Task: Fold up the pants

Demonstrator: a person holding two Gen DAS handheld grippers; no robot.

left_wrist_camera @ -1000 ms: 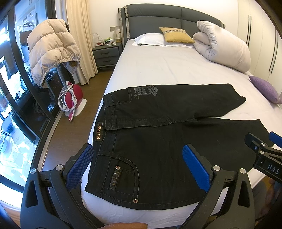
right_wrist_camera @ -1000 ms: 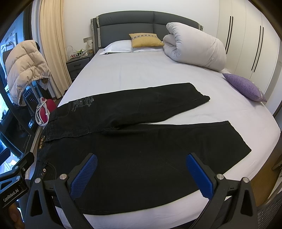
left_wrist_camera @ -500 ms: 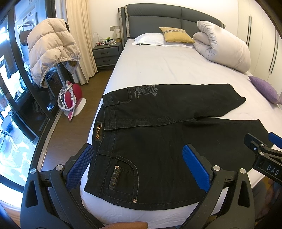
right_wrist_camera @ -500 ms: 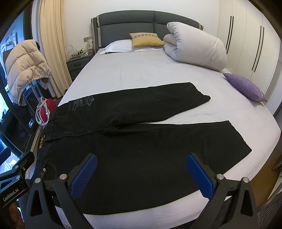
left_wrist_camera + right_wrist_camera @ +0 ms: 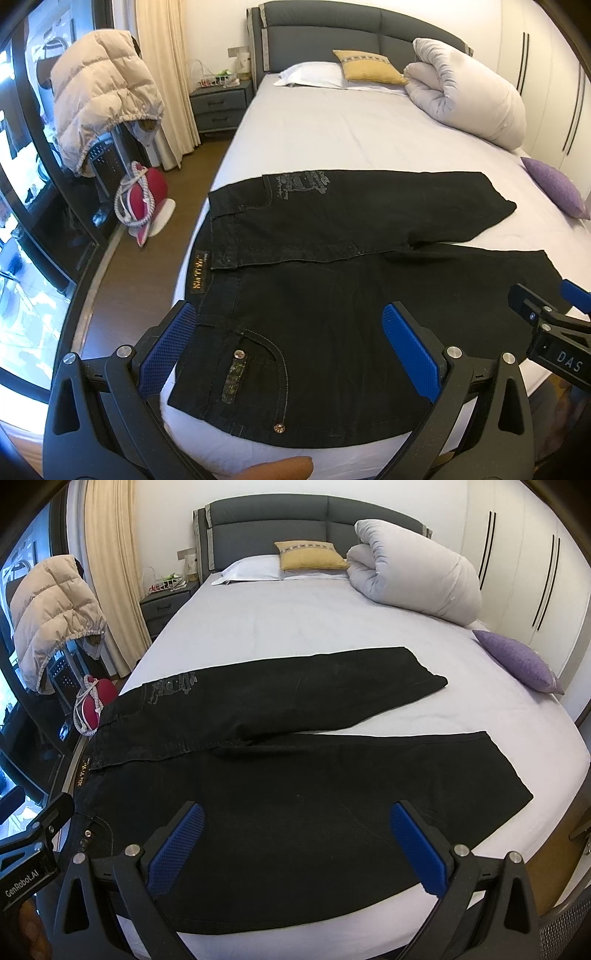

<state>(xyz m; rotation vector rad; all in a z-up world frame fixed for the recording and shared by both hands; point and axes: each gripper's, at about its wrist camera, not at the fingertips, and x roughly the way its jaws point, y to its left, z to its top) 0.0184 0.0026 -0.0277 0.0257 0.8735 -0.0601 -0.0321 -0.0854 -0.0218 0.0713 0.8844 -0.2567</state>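
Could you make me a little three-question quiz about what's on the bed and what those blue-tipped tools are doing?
1. True or false: the black pants are already folded in half.
2. Which cushion lies nearest the pant leg ends? A) yellow cushion B) purple cushion C) white pillow
3. Fill in: both the left hand-held gripper and the right hand-held gripper are ____, holding nothing.

Key: 1 false, they lie spread flat with legs apart; 2 B; 3 open.

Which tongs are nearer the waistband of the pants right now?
Left. The left tongs hover open over the waistband end, by the pocket. The right tongs hover open further along the near leg, toward the hem.
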